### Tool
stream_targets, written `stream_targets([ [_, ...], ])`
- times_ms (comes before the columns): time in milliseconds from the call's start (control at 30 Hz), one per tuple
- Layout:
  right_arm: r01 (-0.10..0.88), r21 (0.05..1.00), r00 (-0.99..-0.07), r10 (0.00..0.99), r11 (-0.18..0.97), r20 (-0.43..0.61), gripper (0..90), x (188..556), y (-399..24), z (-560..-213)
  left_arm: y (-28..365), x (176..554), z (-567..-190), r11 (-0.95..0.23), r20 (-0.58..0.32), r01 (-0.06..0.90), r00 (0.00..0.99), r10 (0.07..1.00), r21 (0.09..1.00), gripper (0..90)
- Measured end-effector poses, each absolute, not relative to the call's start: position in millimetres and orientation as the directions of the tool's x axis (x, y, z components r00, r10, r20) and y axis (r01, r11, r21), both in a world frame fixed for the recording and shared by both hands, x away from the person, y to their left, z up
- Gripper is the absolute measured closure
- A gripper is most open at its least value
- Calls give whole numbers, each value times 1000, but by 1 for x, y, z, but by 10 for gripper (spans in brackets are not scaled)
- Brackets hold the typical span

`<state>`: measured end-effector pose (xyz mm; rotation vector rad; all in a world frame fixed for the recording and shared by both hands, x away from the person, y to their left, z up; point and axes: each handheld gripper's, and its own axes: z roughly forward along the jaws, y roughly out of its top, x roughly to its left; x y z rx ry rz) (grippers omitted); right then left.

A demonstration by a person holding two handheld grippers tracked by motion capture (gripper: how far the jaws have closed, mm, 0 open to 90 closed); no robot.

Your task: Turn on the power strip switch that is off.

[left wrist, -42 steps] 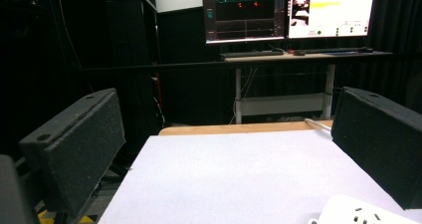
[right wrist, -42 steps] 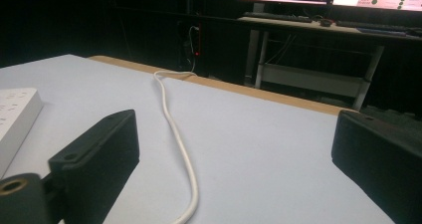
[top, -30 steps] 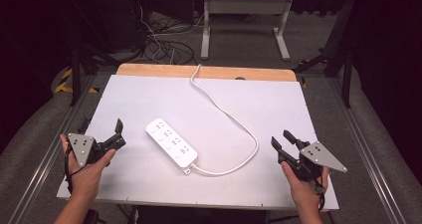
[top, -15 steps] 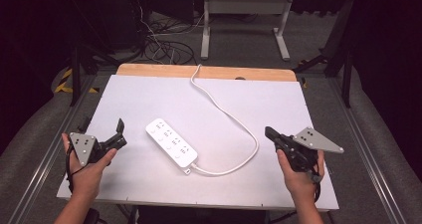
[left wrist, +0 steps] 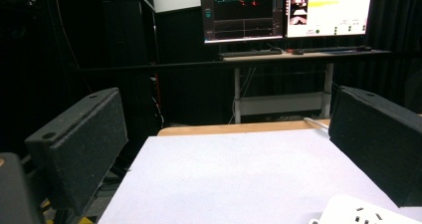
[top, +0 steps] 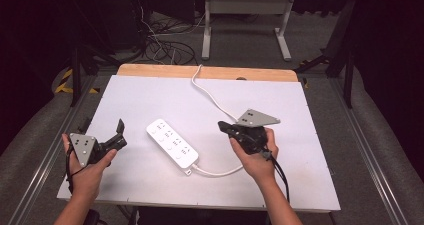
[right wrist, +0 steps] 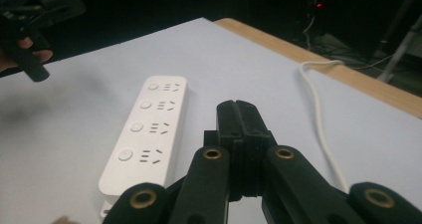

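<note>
Unlabelled white power strip (top: 172, 143)

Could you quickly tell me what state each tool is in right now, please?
Left tool: open, holding nothing, beside the power strip.
Right tool: closed, jaws together with nothing between them, just off the strip's cable end.

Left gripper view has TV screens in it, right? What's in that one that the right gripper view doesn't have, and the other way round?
The left gripper view alone has two lit monitors on a far desk, seen between open black jaws. The right gripper view alone has the power strip's four socket rows and buttons, its white cable, and jaws pressed shut with nothing between them. Both share the white table and the white power strip.
</note>
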<state>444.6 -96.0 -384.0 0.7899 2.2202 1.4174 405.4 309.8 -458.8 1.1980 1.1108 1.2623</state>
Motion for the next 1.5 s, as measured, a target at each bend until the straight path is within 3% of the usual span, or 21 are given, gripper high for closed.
stream_targets([
  [367,292,833,-850,527,469,2,900,455,-32,-419,309,406,-459,-50,53,-76,31,998,996,29],
  [700,261,762,-900,435,593,-30,900,444,17,-458,309,405,-460,-58,61,-71,30,998,996,34],
  [1200,262,762,-897,440,592,-33,900,446,23,-463,313,402,-460,-56,57,-66,14,998,996,36],
  [1500,225,769,-886,454,598,-94,900,441,25,-468,312,403,-461,-57,59,-63,16,998,996,37],
])
